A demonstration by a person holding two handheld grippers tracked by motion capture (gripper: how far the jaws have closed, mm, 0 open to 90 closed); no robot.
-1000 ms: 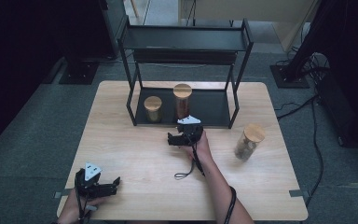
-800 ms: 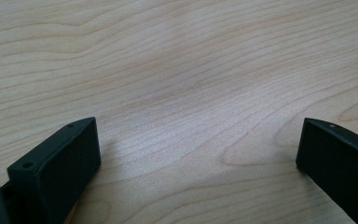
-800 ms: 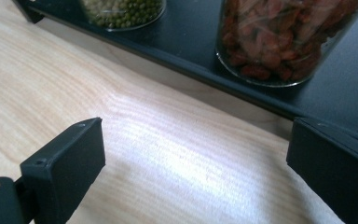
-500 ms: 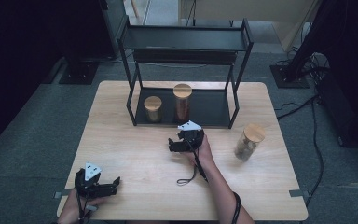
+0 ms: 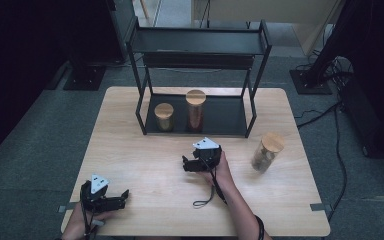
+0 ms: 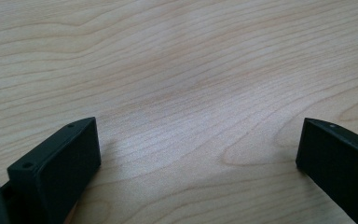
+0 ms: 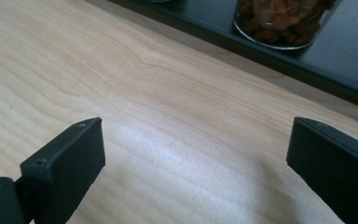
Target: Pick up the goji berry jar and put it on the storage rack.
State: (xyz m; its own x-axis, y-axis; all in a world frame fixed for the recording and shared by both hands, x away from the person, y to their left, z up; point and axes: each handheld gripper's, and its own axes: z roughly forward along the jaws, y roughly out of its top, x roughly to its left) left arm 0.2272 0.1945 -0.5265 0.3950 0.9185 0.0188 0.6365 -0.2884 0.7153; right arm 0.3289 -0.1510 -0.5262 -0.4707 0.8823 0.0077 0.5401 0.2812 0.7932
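Presently the right tongs (image 5: 186,164) sit over the middle of the wooden counter (image 5: 145,160), held in the person's right hand (image 5: 222,167), jaws wide apart with bare wood between them. In the right gripper view the jaws frame the counter surface, and beyond them stands the base of the tall jar (image 7: 284,21) (brown contents, nuts by the look) on the lower tray of the black rack (image 7: 349,60). From the high view, the tall jar (image 5: 196,110) stands on that tray just beside a short jar (image 5: 164,116), both with wooden lids. A third jar (image 5: 266,152) stands on the counter right of the rack (image 5: 200,42), well apart from the right tongs. Left tongs (image 5: 124,194) rest near the counter's front left edge, jaws likewise wide, nothing between them.
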